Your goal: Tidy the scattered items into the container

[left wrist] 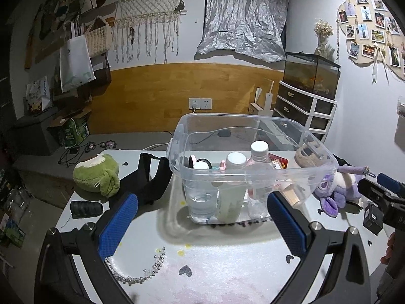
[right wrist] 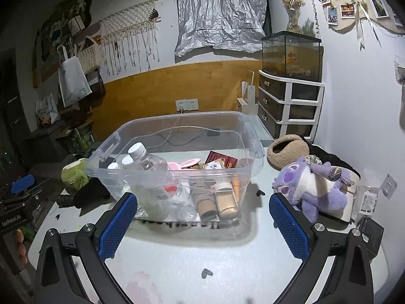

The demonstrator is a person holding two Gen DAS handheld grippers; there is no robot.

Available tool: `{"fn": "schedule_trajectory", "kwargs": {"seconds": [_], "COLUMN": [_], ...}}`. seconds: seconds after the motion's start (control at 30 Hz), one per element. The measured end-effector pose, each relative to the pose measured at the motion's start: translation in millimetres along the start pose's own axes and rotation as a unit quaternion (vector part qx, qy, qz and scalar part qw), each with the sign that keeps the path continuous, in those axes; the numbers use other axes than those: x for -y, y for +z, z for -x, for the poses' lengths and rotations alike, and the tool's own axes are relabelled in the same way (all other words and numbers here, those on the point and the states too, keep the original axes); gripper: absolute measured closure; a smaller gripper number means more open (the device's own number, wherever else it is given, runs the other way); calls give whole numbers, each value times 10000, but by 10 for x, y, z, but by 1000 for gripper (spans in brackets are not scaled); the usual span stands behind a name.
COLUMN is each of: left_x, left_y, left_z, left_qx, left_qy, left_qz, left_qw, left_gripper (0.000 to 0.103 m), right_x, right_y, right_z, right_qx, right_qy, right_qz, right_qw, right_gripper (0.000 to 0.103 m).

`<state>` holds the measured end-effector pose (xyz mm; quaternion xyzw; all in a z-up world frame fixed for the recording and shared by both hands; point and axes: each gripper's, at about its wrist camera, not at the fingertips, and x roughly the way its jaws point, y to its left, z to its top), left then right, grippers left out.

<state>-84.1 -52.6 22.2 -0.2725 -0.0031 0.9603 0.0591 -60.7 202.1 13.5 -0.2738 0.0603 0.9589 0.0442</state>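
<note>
I can't read the label under the clear plastic bin [right wrist: 227,124]; bottles [right wrist: 149,162] and jars [right wrist: 225,197] crowd inside, and I hold the left gripper [left wrist: 202,217] and right gripper [right wrist: 203,217] spread wide, empty

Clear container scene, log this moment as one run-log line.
left gripper: open, empty | right gripper: open, empty | clear container: holds bottles | purple plush, green plush: outside on table

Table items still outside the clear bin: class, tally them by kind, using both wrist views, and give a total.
Plush toys: 2 (green, purple)
Tiara: 1
Black thread spool: 1
Brown fuzzy pouch: 1
Black garment: 1
Small black box: 1
Total: 7
</note>
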Motion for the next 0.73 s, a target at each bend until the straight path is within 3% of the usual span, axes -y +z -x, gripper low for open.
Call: {"fn": "schedule_trajectory", "kwargs": {"seconds": [0.73], "left_x": [45], "left_y": [-51], "left_z": [89], "left_qx": [46], "left_qy": [-21], "left_qz": [-29], "left_qw": [10000], "left_gripper": [0], "right_x": [-6], "right_y": [-34], "right_z": [89], "right_qx": [-24], "right_qy": [-40], "right_qz": [-30], "right_qw": [10000], "right_gripper": [0]}}
